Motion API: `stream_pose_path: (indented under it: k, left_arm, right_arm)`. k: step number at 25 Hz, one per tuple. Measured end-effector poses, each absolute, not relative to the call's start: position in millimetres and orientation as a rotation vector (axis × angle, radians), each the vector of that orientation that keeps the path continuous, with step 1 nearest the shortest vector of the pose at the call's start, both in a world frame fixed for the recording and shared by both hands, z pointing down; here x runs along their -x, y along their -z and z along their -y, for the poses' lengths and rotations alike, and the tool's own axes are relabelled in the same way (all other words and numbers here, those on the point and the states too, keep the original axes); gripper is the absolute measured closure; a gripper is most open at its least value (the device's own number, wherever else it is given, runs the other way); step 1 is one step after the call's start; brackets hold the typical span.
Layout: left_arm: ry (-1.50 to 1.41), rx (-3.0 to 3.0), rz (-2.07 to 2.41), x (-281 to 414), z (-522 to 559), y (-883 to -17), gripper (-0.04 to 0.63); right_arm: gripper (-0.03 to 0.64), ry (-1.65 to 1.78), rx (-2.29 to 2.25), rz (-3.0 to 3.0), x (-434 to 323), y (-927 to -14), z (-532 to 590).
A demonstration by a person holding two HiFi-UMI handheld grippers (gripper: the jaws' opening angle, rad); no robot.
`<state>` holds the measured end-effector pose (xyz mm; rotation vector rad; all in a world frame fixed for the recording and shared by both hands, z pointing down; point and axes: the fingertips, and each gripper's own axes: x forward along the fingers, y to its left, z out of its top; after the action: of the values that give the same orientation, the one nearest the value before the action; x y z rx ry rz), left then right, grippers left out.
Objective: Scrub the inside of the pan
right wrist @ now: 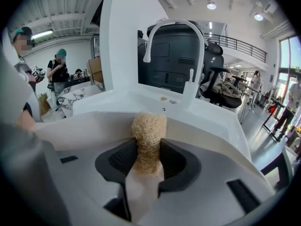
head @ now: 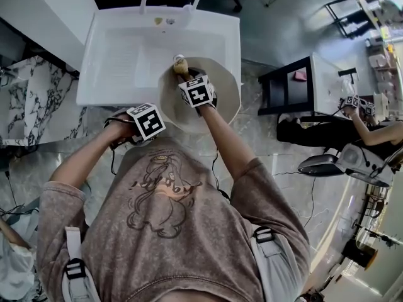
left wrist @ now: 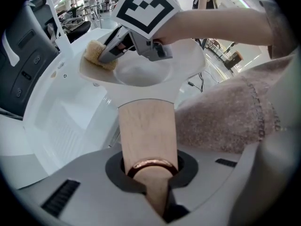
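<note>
Cream round shallow pan [head: 230,103] at near right corner of white moulded plastic sink [head: 119,55]; flat or tilted, cannot tell. Left gripper [left wrist: 153,175] clamped tight on pale wooden pan handle with copper ring [left wrist: 146,128], just outside sink's near rim. Right gripper [right wrist: 146,166] pinching tan fibrous loofah pad [right wrist: 148,128] by its lower end, upper end poking out free. Pad against pan's rim and upper inner wall, on the side toward sink's far wall and white arched faucet [right wrist: 173,26]. Scrubbing apparently under way; contact at the wall only, pan floor not touched by pad right now.

Risks, judged from this:
- Shallow hold on pad: on a hard sideways stroke, likely bending or pulling out of the jaws and dropping into sink basin.
- Risk of riding over pan rim on a push toward sink's far wall, shoving pan along.
- Single clamp on handle only: with off-centre downward pressure, likely twisting of pan about handle or tipping against sink's rim.
- If pad folds, possible scraping of pan coating by jaw tips.
- No water or suds made out in sink; probably more drag, more jerk on both holds.
</note>
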<state>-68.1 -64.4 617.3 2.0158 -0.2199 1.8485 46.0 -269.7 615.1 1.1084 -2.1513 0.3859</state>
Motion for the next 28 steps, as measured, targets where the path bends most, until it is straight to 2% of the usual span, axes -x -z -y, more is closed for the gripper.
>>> stream_pose_path:
  k: [22,28]
  left_arm:
    - [-1.843,-1.972,0.244,67,60,-617,0.54]
    - [-1.837,-1.965,0.246,65,59,-617,0.54]
  right_arm:
    - [0.46,-0.288,-1.095,1.93,-131,-605,284]
    - [0.46,-0.228,-0.972,1.863,-141,-604,279]
